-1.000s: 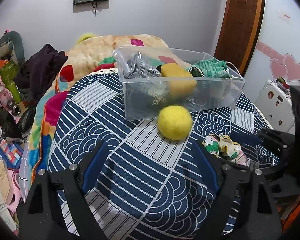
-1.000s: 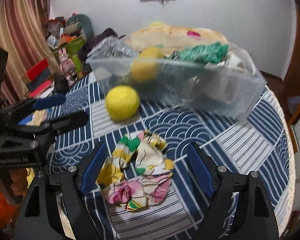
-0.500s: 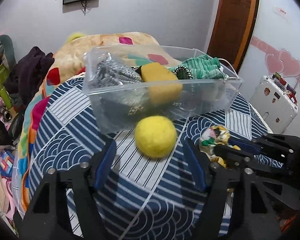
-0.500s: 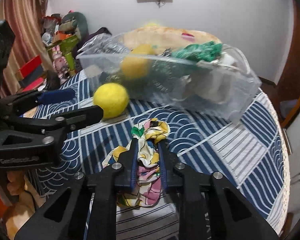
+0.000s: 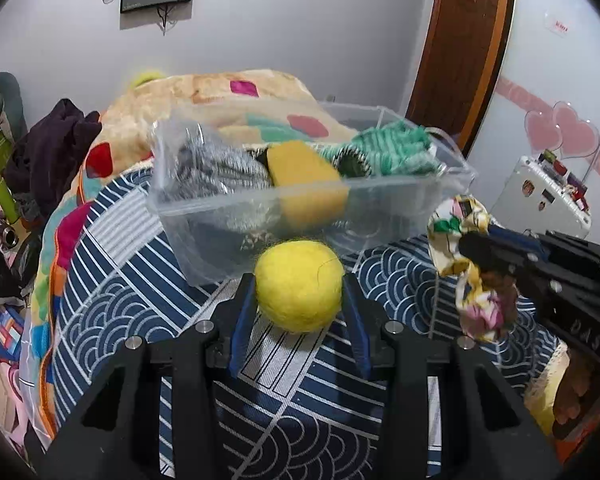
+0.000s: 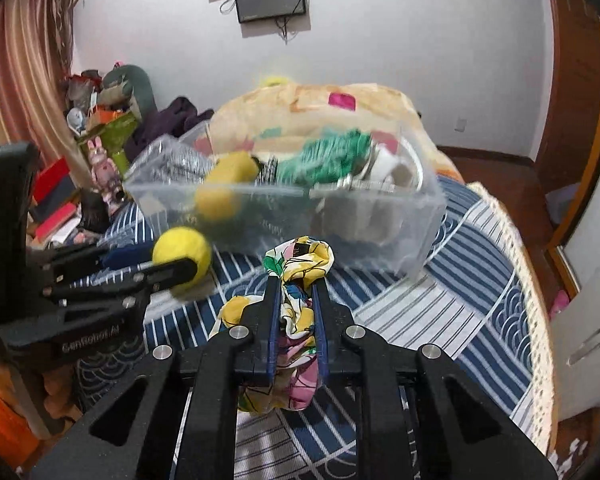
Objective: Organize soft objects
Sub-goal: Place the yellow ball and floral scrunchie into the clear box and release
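Observation:
My left gripper (image 5: pixel 299 283) is shut on a yellow felt ball (image 5: pixel 298 284), just in front of a clear plastic bin (image 5: pixel 384 216); the ball also shows in the right wrist view (image 6: pixel 182 254). My right gripper (image 6: pixel 296 284) is shut on a floral fabric scrunchie (image 6: pixel 298 258) and holds it above the table; the scrunchie also shows in the left wrist view (image 5: pixel 458 236). The bin (image 6: pixel 400 232) holds a yellow sponge (image 5: pixel 306 184), a green knit piece (image 5: pixel 392 148) and a grey striped cloth (image 5: pixel 216 168).
The bin stands on a round table with a navy patterned cloth (image 5: pixel 140 268). Behind it lies a beige blanket (image 5: pixel 220 92). Clutter and dark clothes (image 5: pixel 56 148) are at the left. A white case (image 5: pixel 548 196) stands at the right.
My left gripper moved forward and closed on the yellow ball. My right gripper, closed on the scrunchie, lifted it off the table toward the bin.

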`<state>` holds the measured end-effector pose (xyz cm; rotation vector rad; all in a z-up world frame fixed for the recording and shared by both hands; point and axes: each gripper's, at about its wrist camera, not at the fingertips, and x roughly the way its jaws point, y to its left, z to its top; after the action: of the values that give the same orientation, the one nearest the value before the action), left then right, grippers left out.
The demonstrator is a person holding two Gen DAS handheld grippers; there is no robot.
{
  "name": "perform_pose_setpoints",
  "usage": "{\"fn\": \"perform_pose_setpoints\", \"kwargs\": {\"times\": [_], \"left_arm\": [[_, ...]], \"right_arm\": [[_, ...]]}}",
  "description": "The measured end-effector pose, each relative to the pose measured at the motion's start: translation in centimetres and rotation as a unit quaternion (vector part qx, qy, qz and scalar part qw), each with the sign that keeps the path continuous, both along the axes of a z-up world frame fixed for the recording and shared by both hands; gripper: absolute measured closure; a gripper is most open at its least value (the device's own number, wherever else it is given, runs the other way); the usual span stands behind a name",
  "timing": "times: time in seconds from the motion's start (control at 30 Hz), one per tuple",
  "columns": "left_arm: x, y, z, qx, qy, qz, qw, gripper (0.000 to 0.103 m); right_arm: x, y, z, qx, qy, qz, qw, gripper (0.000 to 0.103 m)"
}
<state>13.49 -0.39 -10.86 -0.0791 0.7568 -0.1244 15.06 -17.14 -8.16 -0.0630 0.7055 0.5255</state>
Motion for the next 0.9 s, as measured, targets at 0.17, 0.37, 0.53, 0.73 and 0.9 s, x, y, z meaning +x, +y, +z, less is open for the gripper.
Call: {"fn": "perform_pose_setpoints", "kwargs": {"times": [0.17, 0.37, 0.53, 0.73, 0.9], "left_arm": [[-1.2, 0.1, 2.7, 0.003, -0.037, -0.001, 0.9993, 0.061], [-1.5, 0.5, 5.6, 0.009, -0.077, 0.004, 0.9970, 0.061], [-0.2, 0.8, 7.2, 0.007, -0.089, 0.013, 0.9959, 0.061], [1.9, 1.1, 7.4, 0.016, -0.093, 0.029, 0.9951, 0.061], [3.7, 1.7, 6.0, 0.022, -0.075, 0.041, 0.9961, 0.061]], "right_arm": [[0.3, -0.3, 1.8, 0.012, -0.026, -0.009, 1.000, 0.090], [1.3, -0.8, 4.5, 0.025, -0.063, -0.026, 0.997, 0.090], [2.4, -0.3, 6.4, 0.033, -0.088, -0.036, 0.995, 0.090], [4.1, 1.4, 7.1, 0.014, -0.110, -0.043, 0.993, 0.090], [5.4, 2.3, 5.6, -0.011, -0.099, -0.042, 0.994, 0.090]]}}
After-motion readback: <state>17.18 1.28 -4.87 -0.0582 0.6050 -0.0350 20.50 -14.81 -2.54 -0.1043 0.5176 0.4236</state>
